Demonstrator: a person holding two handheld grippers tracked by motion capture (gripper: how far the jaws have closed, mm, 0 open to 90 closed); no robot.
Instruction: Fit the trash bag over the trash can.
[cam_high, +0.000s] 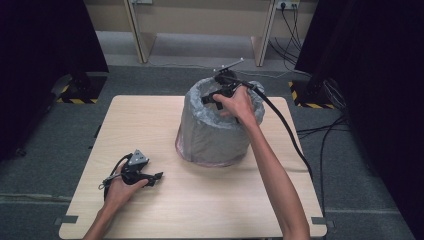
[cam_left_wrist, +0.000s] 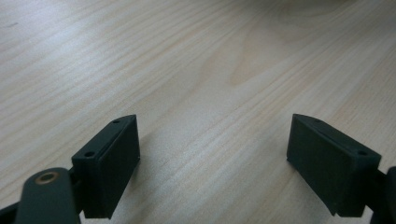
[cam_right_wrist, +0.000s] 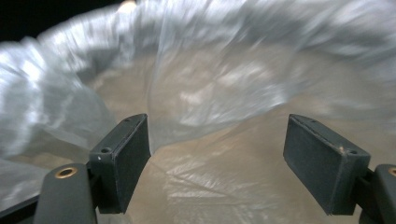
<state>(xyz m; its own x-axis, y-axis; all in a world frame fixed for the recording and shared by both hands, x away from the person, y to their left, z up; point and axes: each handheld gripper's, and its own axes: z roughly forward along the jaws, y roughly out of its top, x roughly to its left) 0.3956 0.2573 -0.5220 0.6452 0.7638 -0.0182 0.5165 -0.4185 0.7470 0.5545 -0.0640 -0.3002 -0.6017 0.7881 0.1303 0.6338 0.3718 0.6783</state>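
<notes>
Plenty of bare tabletop (cam_high: 200, 200) around the left tool (cam_high: 156, 177), jaws spread, while the right tool (cam_right_wrist: 217, 154) gapes empty inside the bag-lined bin's (cam_high: 210, 135) rim.

The high view looks forward and down from above the person's side, taking in the whole table (cam_high: 200, 200) and the lined bin (cam_high: 215, 135) at mid-distance. The left gripper view skims close over bare tabletop wood, which the high view also covers. The right gripper view peers close into the bin's plastic liner (cam_right_wrist: 210, 93), shared with the high view.
</notes>
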